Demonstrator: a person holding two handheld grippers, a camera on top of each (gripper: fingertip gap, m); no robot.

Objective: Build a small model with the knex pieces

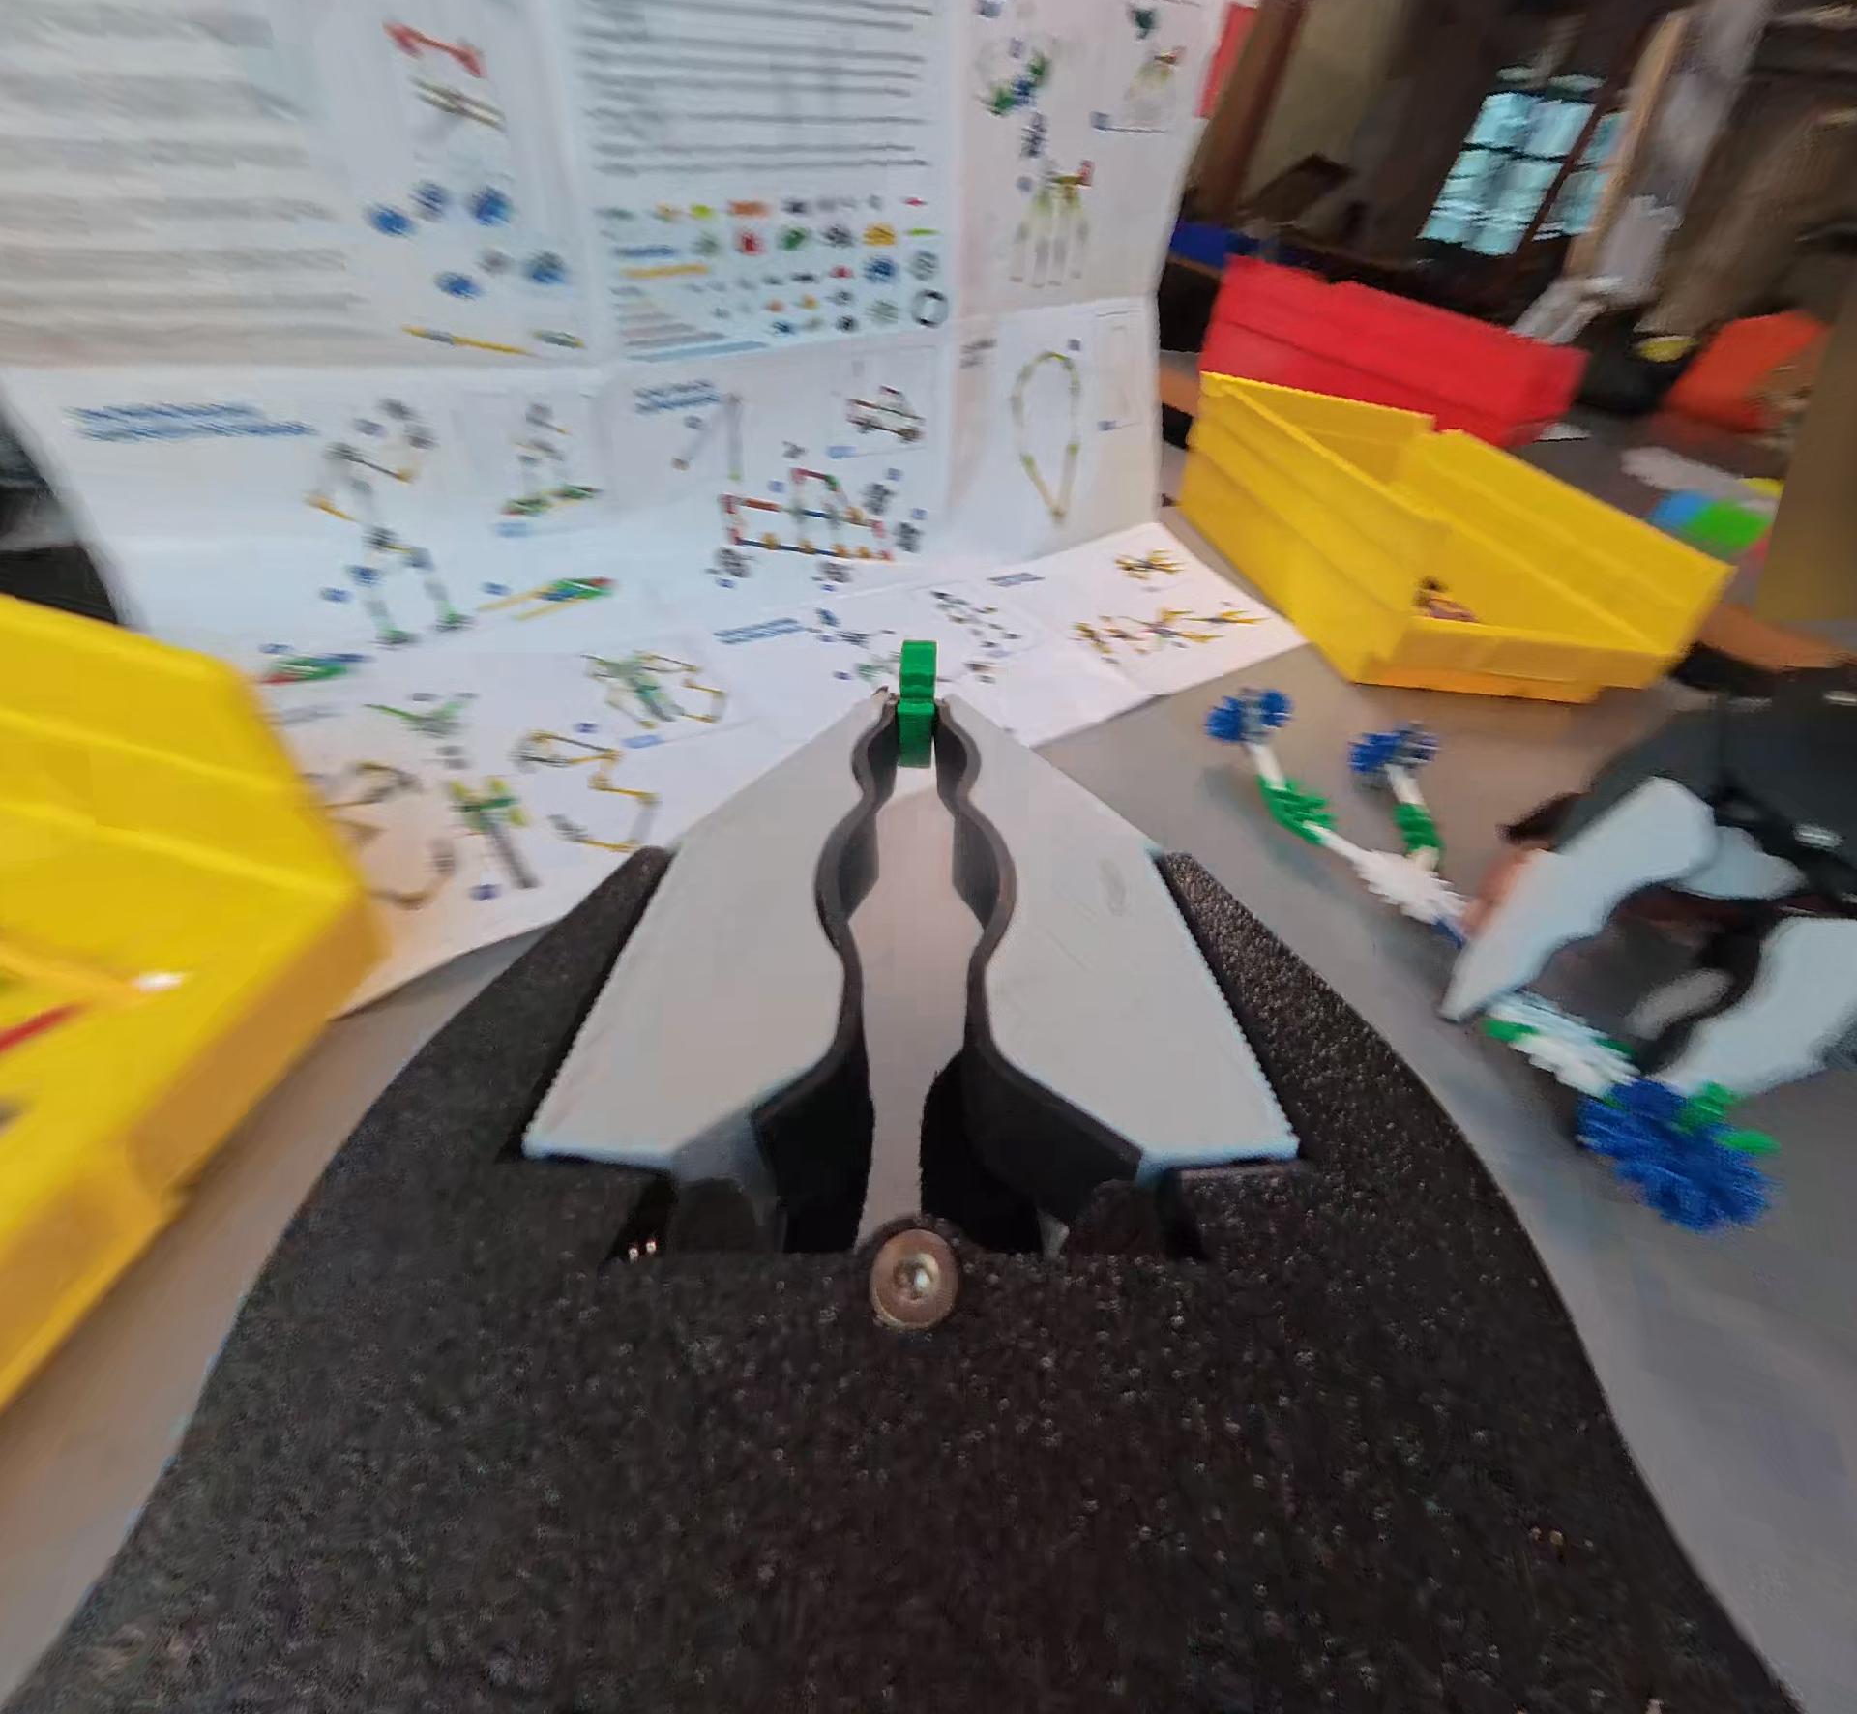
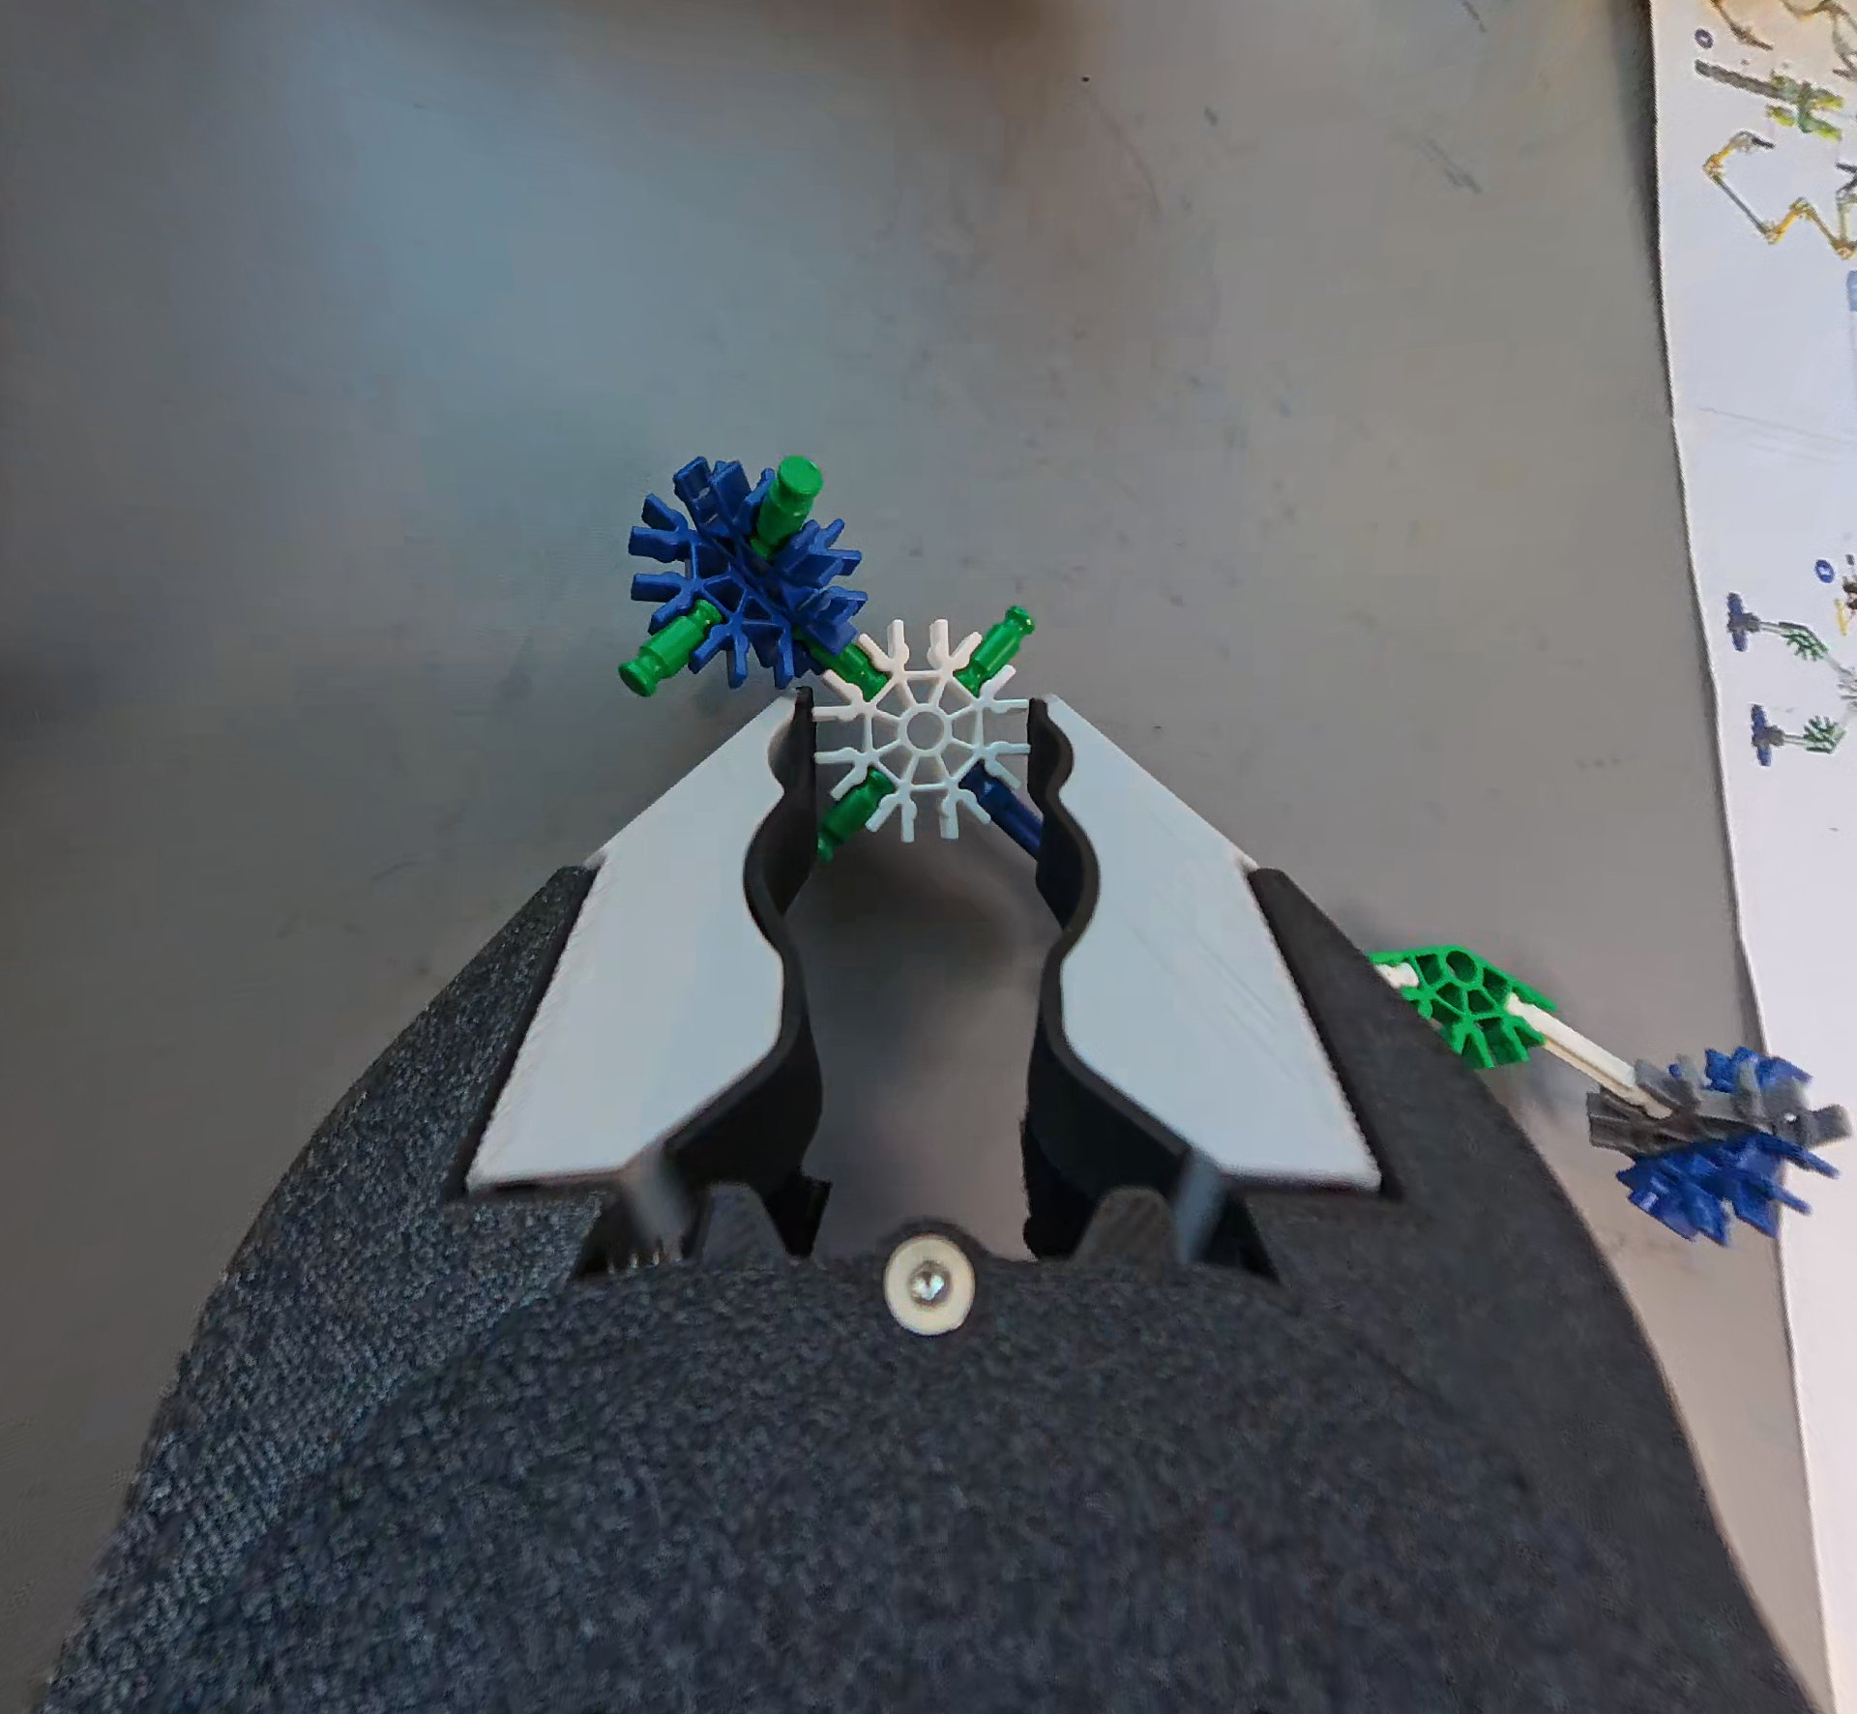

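Observation:
My left gripper (image 1: 914, 711) is shut on a small green rod (image 1: 914, 696), held upright at the fingertips above the instruction sheet (image 1: 703, 420). My right gripper (image 2: 919, 726) is shut on a white snowflake connector (image 2: 919, 729), its fingertips pressing on the connector's two sides just above the grey table (image 2: 402, 259). Short green rods and a blue rod stick out of that connector. A blue connector cluster (image 2: 749, 575) joins it at the upper left. In the left wrist view the right gripper (image 1: 1568, 982) holds the same rod-and-connector model (image 1: 1407, 892) at the right.
A green fan connector (image 2: 1472, 1002) and a blue-grey cluster (image 2: 1718, 1133) trail to the right of my right gripper. A yellow bin (image 1: 131, 862) stands at the left, a yellow bin (image 1: 1427, 540) and a red bin (image 1: 1387, 339) at the back right. The left gripper's tips are roughly 25 cm from the right gripper's.

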